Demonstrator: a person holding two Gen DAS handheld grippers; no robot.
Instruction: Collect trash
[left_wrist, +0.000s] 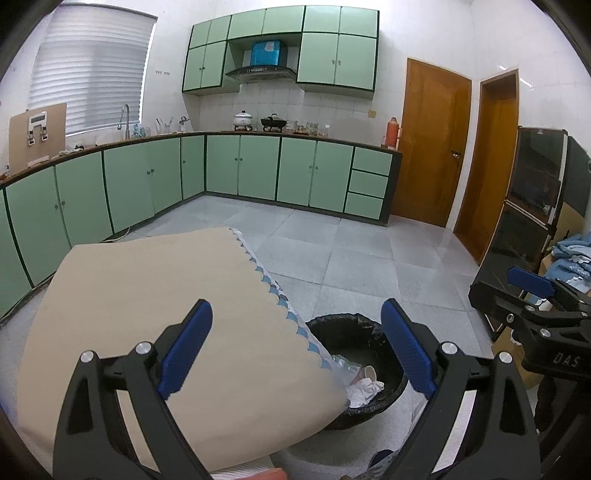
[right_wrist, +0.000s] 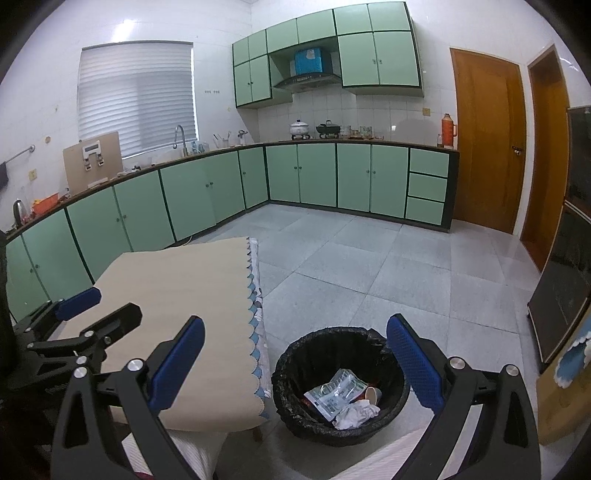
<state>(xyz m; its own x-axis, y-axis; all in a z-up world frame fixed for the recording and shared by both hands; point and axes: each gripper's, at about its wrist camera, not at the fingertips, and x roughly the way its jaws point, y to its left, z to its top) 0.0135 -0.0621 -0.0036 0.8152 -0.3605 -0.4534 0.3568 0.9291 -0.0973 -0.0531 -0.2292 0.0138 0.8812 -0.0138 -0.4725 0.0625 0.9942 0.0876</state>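
Observation:
A black-lined trash bin (right_wrist: 295, 373) stands on the floor beside the table; it also shows in the left wrist view (left_wrist: 343, 325). In it lie a clear plastic wrapper (right_wrist: 334, 393), a paper cup (right_wrist: 373, 395) and crumpled white paper (right_wrist: 356, 413). My right gripper (right_wrist: 295, 363) is open and empty above the bin. My left gripper (left_wrist: 297, 350) is open and empty over the table's right edge. The right gripper shows at the right of the left wrist view (left_wrist: 535, 291); the left gripper shows at the left of the right wrist view (right_wrist: 92, 306).
A table with a beige cloth (left_wrist: 147, 295) with scalloped blue trim fills the lower left. Green kitchen cabinets (right_wrist: 221, 184) line the far walls. Wooden doors (right_wrist: 487, 140) and a dark cabinet (left_wrist: 532, 206) stand at the right. Grey tiled floor (right_wrist: 388, 266) lies beyond the bin.

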